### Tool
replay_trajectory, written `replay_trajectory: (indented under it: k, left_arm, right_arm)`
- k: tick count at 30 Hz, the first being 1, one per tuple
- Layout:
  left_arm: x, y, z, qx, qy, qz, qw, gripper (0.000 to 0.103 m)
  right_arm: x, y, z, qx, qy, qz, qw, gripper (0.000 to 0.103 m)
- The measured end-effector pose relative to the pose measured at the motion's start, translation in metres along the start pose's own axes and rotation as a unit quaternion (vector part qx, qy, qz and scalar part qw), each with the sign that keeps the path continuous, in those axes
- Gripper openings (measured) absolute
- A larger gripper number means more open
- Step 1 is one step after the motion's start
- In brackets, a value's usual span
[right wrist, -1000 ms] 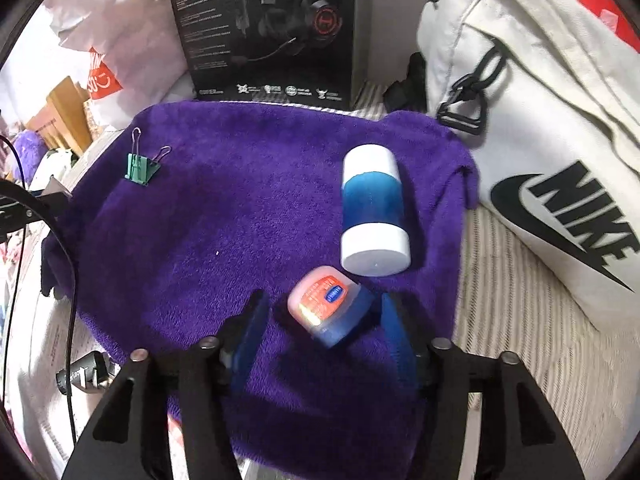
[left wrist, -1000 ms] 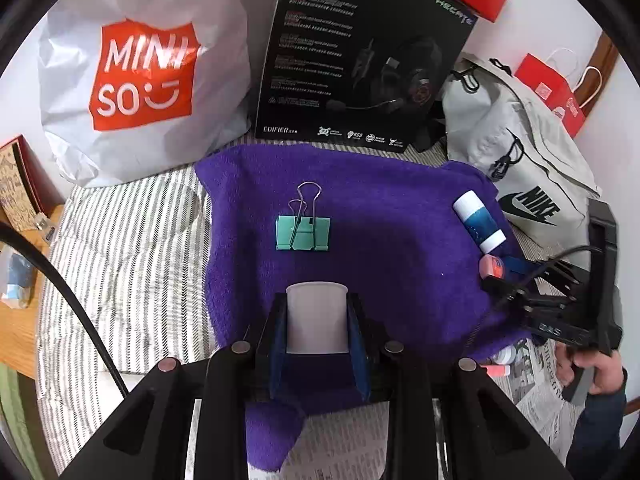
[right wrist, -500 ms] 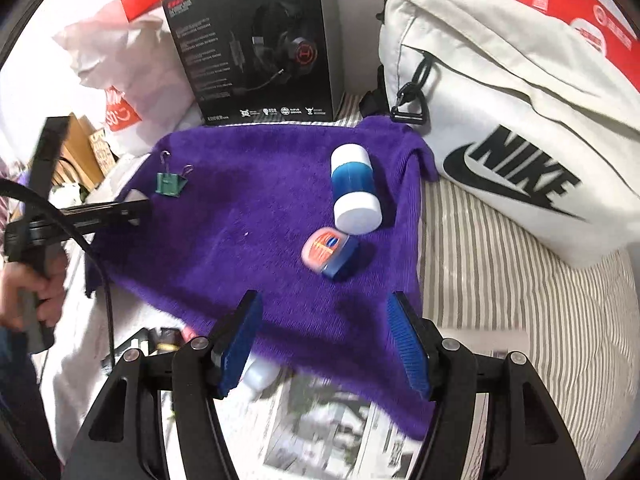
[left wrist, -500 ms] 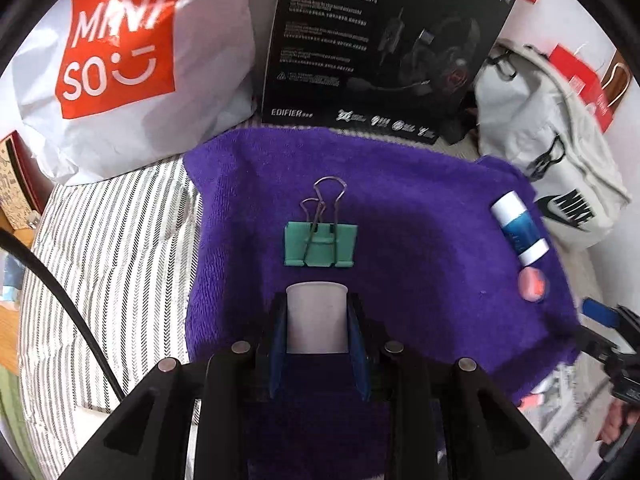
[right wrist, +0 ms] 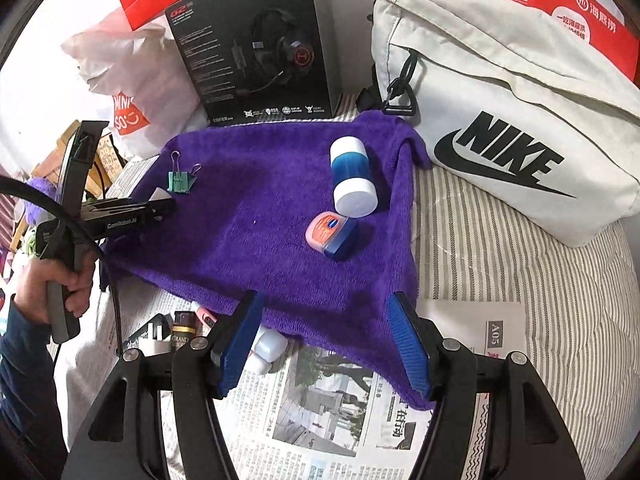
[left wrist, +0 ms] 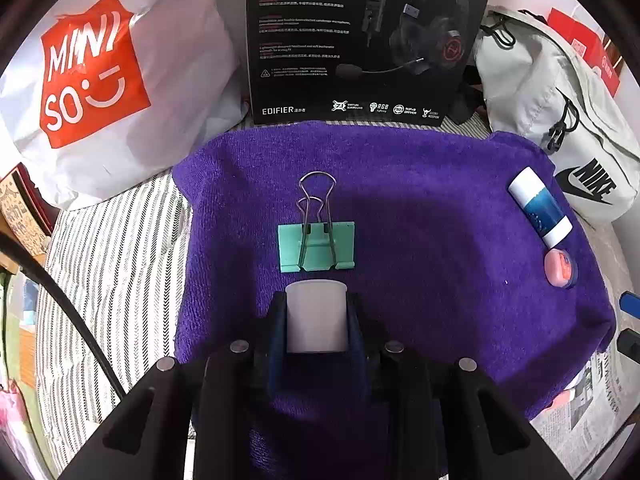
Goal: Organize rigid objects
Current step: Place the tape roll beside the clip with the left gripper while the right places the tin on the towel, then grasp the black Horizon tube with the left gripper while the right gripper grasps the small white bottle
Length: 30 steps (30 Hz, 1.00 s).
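Note:
My left gripper [left wrist: 316, 300] is shut on a small translucent white container [left wrist: 316, 316], held just above the purple towel [left wrist: 420, 200]. Just beyond the container lies a green binder clip [left wrist: 316, 246] on the towel. In the right wrist view the same left gripper [right wrist: 160, 200] hovers by the clip [right wrist: 180, 182]. A blue-and-white bottle [right wrist: 352, 176] lies on its side at the towel's right, with a pink-lidded blue jar [right wrist: 330, 232] beside it. My right gripper [right wrist: 326, 344] stands open over the towel's near edge, nothing between its fingers.
A black headset box [left wrist: 360, 40], a white Miniso bag [left wrist: 100, 80] and a white Nike bag [right wrist: 500, 100] line the back. Newspaper [right wrist: 320, 420] lies under the towel's front edge with several small items [right wrist: 180, 332] on it. A person's hand [right wrist: 60, 284] holds the left gripper.
My left gripper moved forward and down toward the binder clip, still holding the container. My right gripper let go of the pink-lidded jar and pulled back and up off the towel.

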State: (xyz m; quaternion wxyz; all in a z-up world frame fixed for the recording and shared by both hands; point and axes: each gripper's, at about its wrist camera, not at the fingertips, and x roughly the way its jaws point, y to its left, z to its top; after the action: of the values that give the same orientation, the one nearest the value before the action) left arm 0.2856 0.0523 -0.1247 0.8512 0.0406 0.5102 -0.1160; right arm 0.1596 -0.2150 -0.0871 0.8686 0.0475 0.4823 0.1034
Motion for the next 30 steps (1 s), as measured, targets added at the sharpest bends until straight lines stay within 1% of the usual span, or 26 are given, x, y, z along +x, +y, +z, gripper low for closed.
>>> replay_trajectory:
  k: [2, 4, 5, 8, 11, 13, 15, 20, 21, 22, 25, 28, 30]
  left_arm:
    - [0.0, 0.0, 0.0, -0.002, 0.003, -0.003, 1.0, 0.032]
    - [-0.002, 0.0, -0.002, -0.003, 0.007, -0.008, 0.9999, 0.039]
    - [-0.002, 0.0, -0.003, -0.002, 0.009, -0.009, 0.9999, 0.04]
    - [-0.005, -0.001, -0.008, -0.003, 0.015, -0.002, 0.9999, 0.04]
    - [-0.014, 0.004, -0.015, -0.018, 0.022, -0.01, 0.9995, 0.04]
    - [-0.027, 0.006, -0.02, -0.023, 0.016, -0.01, 0.9996, 0.04]
    - [-0.046, 0.006, -0.027, -0.015, 0.002, -0.008, 0.9998, 0.04]
    - [-0.091, 0.002, -0.051, -0.003, -0.022, -0.005, 0.9997, 0.04]
    - [-0.098, 0.001, -0.057, -0.004, -0.025, -0.01, 0.9996, 0.04]
    - [-0.103, 0.0, -0.063, -0.005, -0.026, -0.014, 0.9996, 0.04]
    - [-0.112, -0.003, -0.08, -0.005, -0.026, -0.022, 0.9994, 0.04]
    - [-0.11, -0.002, -0.099, -0.014, -0.015, -0.032, 0.9993, 0.04]
    - [-0.107, 0.001, -0.109, -0.021, -0.008, -0.037, 0.999, 0.04]
  right_arm:
    - [-0.004, -0.001, -0.003, 0.0, 0.0, 0.001, 1.0, 0.065]
    - [-0.009, -0.002, -0.005, -0.001, -0.002, 0.0, 1.0, 0.065]
    - [-0.011, -0.003, -0.007, 0.0, -0.004, 0.0, 1.0, 0.065]
    - [-0.021, -0.005, -0.013, 0.003, -0.007, 0.002, 1.0, 0.065]
    - [-0.03, -0.004, -0.02, 0.0, -0.01, 0.008, 1.0, 0.065]
    - [-0.033, 0.0, -0.026, -0.008, -0.009, 0.01, 1.0, 0.065]
    - [-0.035, 0.004, -0.032, -0.017, -0.009, 0.012, 1.0, 0.065]
    - [-0.025, 0.012, -0.042, -0.017, -0.008, 0.048, 0.999, 0.064]
    - [-0.02, 0.014, -0.042, -0.014, -0.005, 0.052, 0.999, 0.061]
    - [-0.013, 0.016, -0.041, -0.012, 0.0, 0.051, 0.999, 0.055]
    - [0.005, 0.023, -0.038, -0.007, 0.011, 0.048, 0.999, 0.043]
    - [0.023, 0.024, -0.032, 0.021, 0.019, 0.044, 0.999, 0.038]
    - [0.033, 0.023, -0.029, 0.038, 0.024, 0.04, 0.998, 0.037]
